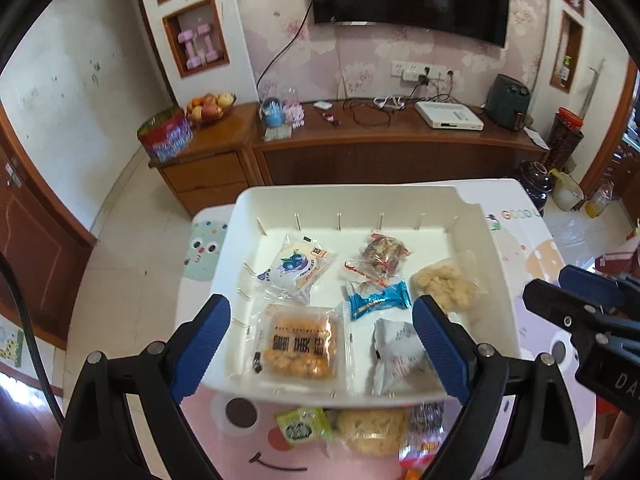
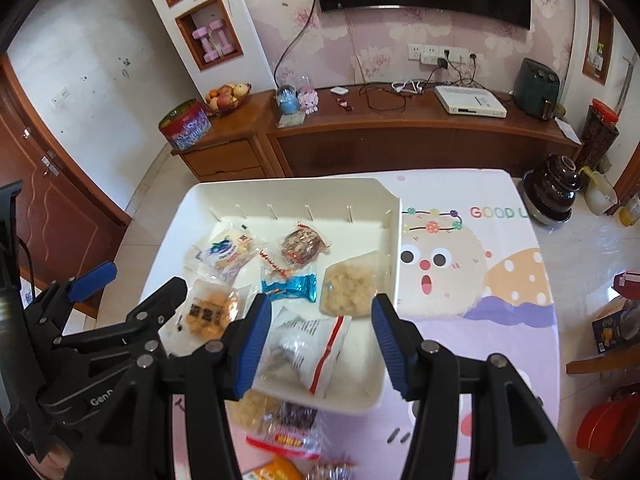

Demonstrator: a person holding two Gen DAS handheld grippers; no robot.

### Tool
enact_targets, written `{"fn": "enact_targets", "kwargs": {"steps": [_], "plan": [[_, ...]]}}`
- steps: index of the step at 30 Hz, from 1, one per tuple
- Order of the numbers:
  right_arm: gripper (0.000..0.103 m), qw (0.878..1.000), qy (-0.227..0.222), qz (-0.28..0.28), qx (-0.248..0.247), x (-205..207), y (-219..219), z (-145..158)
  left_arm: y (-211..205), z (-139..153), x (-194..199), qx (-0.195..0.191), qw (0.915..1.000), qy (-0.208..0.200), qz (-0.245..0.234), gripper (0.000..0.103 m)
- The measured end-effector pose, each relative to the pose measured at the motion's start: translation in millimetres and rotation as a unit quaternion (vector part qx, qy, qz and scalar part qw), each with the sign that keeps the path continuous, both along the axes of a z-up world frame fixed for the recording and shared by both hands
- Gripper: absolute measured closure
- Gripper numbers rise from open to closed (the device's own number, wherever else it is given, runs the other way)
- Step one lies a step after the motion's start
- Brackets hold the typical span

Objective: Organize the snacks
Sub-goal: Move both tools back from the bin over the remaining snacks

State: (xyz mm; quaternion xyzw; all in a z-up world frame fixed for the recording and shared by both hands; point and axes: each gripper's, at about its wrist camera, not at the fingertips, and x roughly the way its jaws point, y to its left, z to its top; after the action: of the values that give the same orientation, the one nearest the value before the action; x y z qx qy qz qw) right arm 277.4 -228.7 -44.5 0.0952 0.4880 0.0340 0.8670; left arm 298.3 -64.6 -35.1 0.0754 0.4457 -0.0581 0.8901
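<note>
Both claws hang above the near edge of the white tray (image 1: 496, 280), tilted steeply down. Neither holds anything.

Left claw (image 1: 320, 344): jaws wide, nothing between the pads. Right claw (image 2: 318, 346): jaws about half apart, also empty; the white packet with the red stripe (image 2: 308, 354) shows through the gap but lies in the tray below, untouched.

Nearest, under and behind both claws: loose snacks on the table (image 1: 532, 320), outside the tray's near wall. Seen from the left claw, a green packet (image 1: 304, 430) sits below its left finger, a pale round crumbly cake (image 1: 372, 432) lies just under its midline, and a dark clear-wrapped sweet (image 1: 426, 420) sits toward its right finger. From the right claw the same pile sits below and left of its midline, with an orange packet (image 2: 280, 470) closest to the camera.

Judgement: these unsorted items are the likely next picks. They lie back toward the person, so either claw must draw back and drop. The round cake is best centred for the left claw, whose wide jaws suit it.

Farther out, ahead of the claws, inside the tray: an orange pastry pack (image 1: 298, 346), a blue wrapper (image 1: 378, 300), a blueberry packet (image 1: 296, 270), a brown nut bar (image 1: 382, 260), and a pale clump in a clear bag (image 1: 446, 284).
</note>
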Motion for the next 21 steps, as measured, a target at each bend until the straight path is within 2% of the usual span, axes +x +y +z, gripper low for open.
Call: {"fn": "enact_targets", "kwargs": {"steps": [6, 11, 16, 21], "plan": [[0.050, 0.999, -0.027, 0.019, -0.018, -46.4, 1.7, 31.6, -1.9, 29.2, -56.1, 0.007, 0.9993, -0.025, -0.029, 0.011], [0.050, 0.997, -0.050, 0.052, -0.039, -90.9, 4.2, 49.4, 0.5, 48.0, -107.9, 0.022, 0.9966, -0.036, -0.071, 0.011], [0.048, 0.994, -0.058, 0.077, -0.059, -126.9, 9.3, 48.4, 12.8, 52.1, -156.9, 0.034, 0.9947, -0.029, -0.093, 0.010], [0.048, 0.991, -0.041, 0.102, -0.073, -155.4, 12.4, 28.5, 30.2, 33.5, -185.4, 0.024, 0.9956, 0.000, -0.091, 0.010]]}}
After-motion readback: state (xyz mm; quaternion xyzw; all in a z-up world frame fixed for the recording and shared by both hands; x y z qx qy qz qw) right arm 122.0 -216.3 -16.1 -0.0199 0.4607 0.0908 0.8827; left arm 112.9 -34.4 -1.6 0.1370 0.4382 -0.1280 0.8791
